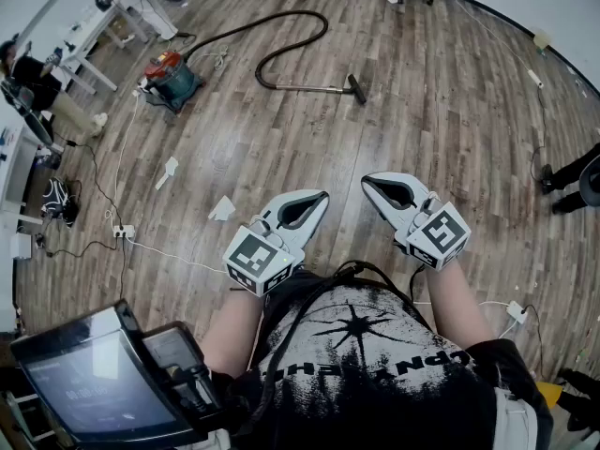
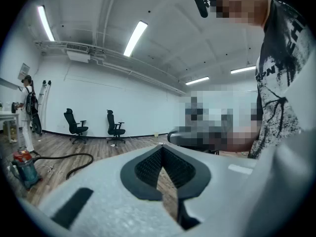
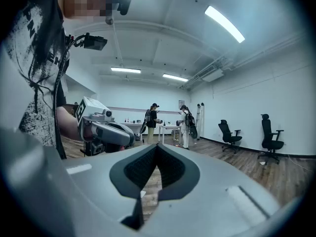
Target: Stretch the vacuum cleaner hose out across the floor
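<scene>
Left tool (image 1: 322,197) is closed and empty, idling near the person's chest, seemingly because nothing is in reach. The vacuum cleaner (image 1: 171,75) and its looped hose (image 1: 325,26) lie on the floor well ahead. The right tool (image 1: 368,182) likewise has its jaws together on nothing.

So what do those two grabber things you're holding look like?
The left gripper and the right gripper are matching pale grey shells shaped like pointed beaks, each with black ribbed lining round a teardrop hole. Each carries a white cube with black square markers. The person wears a black T-shirt with a white star print, crossed by a black cable.
</scene>
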`<state>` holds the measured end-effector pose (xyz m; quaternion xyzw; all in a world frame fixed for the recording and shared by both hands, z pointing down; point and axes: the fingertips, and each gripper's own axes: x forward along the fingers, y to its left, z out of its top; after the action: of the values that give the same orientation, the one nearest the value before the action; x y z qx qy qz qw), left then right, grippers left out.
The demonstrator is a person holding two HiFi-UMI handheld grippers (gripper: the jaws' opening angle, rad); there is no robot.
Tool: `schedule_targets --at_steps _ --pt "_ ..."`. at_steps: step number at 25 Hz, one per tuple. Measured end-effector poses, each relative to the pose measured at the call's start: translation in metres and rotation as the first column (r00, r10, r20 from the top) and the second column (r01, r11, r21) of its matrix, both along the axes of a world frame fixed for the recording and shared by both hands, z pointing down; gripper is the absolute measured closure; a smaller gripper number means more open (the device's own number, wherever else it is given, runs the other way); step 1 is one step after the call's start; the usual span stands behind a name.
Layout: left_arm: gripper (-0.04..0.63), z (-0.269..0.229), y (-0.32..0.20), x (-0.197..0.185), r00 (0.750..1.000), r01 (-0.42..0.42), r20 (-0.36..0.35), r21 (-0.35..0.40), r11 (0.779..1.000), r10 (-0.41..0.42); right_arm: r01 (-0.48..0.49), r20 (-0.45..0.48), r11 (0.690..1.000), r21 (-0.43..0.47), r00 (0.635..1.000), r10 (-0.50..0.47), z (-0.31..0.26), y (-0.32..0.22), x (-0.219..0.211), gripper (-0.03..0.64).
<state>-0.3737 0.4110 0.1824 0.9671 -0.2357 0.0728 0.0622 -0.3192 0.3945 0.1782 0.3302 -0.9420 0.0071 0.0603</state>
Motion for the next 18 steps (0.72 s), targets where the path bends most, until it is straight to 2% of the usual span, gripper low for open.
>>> schedule_targets --at_steps 8,13,18 --pt "0.594 -0.004 -0.001 0.003 1.0 -0.016 -0.004 0.005 1.0 0.016 -0.013 0.005 1.0 0.004 1.0 0.013 -0.002 0.0 0.002 0.611" --pt "0.594 -0.005 -0.001 0.007 1.0 -0.02 -0.008 -0.001 1.0 0.02 -0.012 0.067 1.0 -0.016 0.998 0.013 -0.008 0.003 0.008 0.611" --pt "0.594 -0.003 0.0 0.013 1.0 -0.029 -0.009 -0.005 1.0 0.029 -0.02 0.059 1.0 0.007 0.998 0.019 -0.009 0.009 0.016 0.61"
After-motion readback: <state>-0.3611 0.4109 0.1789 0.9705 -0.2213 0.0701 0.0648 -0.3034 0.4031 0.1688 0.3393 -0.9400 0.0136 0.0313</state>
